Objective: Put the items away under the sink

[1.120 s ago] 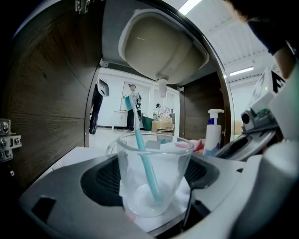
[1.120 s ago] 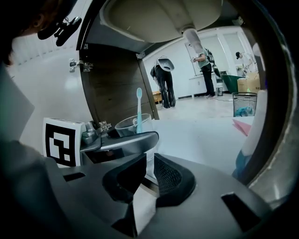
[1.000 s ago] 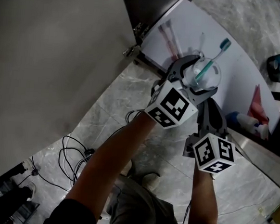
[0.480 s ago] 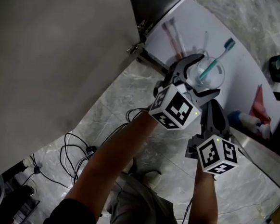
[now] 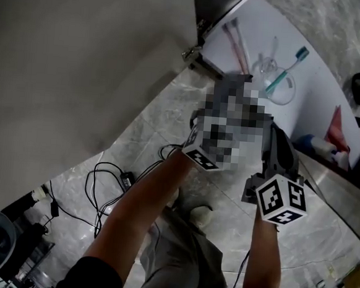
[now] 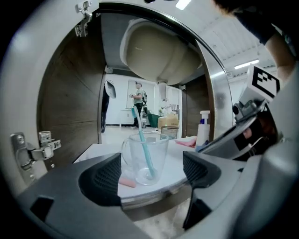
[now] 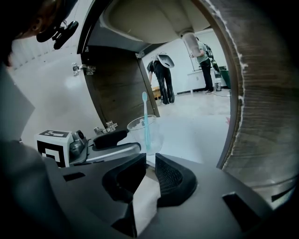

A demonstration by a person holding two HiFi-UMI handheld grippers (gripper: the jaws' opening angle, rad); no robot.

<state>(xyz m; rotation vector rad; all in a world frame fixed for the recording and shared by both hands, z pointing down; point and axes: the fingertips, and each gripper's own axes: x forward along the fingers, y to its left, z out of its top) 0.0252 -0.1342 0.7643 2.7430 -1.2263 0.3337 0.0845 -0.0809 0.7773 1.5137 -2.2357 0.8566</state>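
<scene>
Gaping after just opening, the left gripper (image 6: pixel 152 175) holds nothing (glass mug (image 6: pixel 145 158) with teal toothbrush (image 6: pixel 142 135) stands untouched ahead on the cabinet shelf (image 6: pixel 176 163)); the right gripper (image 7: pixel 150 172) is pinched together, empty; pink toothbrush (image 6: pixel 127 182) mostly hidden beside the mug.

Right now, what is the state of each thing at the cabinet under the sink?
Glass: upright on the shelf, touched by neither gripper.
Teal toothbrush: leaning inside the glass.
Pink toothbrushes: lying flat on the shelf.
Spray bottle: upright.
Cabinet door: open.
Left gripper: open, jaws just opened wider, holding nothing.
Right gripper: jaws nearly together, empty.
</scene>
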